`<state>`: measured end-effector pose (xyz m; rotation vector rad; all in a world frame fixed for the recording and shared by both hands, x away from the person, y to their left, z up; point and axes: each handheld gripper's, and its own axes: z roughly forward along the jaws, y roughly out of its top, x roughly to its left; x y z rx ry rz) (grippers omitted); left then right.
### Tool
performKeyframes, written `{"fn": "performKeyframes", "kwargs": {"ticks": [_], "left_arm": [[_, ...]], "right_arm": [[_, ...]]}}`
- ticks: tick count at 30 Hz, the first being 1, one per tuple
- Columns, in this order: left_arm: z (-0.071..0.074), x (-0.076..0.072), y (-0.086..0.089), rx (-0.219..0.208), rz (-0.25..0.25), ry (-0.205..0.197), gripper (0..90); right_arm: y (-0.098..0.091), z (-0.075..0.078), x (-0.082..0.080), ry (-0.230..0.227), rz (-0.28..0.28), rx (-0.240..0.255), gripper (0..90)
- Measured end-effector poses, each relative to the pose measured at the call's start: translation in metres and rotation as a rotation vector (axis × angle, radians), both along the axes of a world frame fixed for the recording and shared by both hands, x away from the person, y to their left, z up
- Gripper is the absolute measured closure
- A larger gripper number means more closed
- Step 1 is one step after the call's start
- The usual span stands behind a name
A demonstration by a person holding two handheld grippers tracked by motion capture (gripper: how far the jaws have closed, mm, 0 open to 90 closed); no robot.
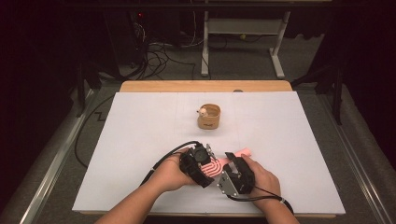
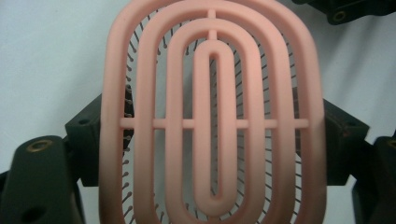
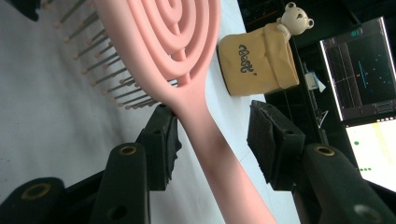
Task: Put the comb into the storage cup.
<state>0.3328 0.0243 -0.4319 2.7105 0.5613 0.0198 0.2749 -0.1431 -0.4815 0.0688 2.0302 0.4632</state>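
Observation:
A pink vented hairbrush (image 1: 217, 168) is held just above the white table near its front edge, its handle pointing to the back right. My left gripper (image 1: 206, 164) is shut on the brush head: in the left gripper view (image 2: 212, 130) both jaws press the sides of the oval head (image 2: 210, 93), with the bristles facing away. My right gripper (image 1: 232, 159) straddles the handle. In the right gripper view (image 3: 217, 126) the handle (image 3: 205, 135) rests against one pad (image 3: 170, 135), while a gap separates it from the other pad, so this gripper is open.
A tan fabric pouch (image 1: 208, 116) with a small bear figure (image 3: 295, 17) on its rim stands upright at the middle of the white table surface (image 1: 140, 135). A wooden strip (image 1: 205, 86) runs along the far edge. Cables and a desk frame lie on the floor beyond.

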Motion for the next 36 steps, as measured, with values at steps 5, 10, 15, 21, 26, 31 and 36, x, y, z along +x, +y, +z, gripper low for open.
{"fn": "performKeyframes", "kwargs": {"ticks": [5,10,15,21,26,31,36], "left_arm": [[-0.0005,-0.0004,-0.0011,0.000,0.000,-0.007,19.9],[0.0005,-0.0011,-0.0017,0.004,-0.002,-0.007,19.9],[0.0015,-0.0014,-0.0016,0.002,-0.004,-0.009,19.9],[0.0024,-0.0012,-0.0021,0.000,-0.005,-0.012,19.9],[0.0027,-0.0010,-0.0024,0.004,-0.009,-0.015,19.9],[0.0036,-0.0009,-0.0025,-0.001,-0.010,-0.014,19.9],[0.0054,-0.0011,-0.0034,-0.001,-0.010,-0.021,19.8]], "right_arm": [[0.0009,-0.0011,-0.0003,-0.009,0.010,-0.017,55.4],[0.0018,-0.0016,-0.0017,-0.017,0.008,-0.022,57.1],[0.0027,-0.0019,-0.0020,-0.026,0.016,-0.033,58.8],[0.0036,-0.0027,-0.0028,-0.039,0.014,-0.043,60.1],[0.0045,-0.0030,-0.0036,-0.050,0.015,-0.064,61.6],[0.0049,-0.0036,-0.0044,-0.057,0.021,-0.079,64.4],[0.0053,-0.0045,-0.0050,-0.067,0.023,-0.088,67.5]]}}
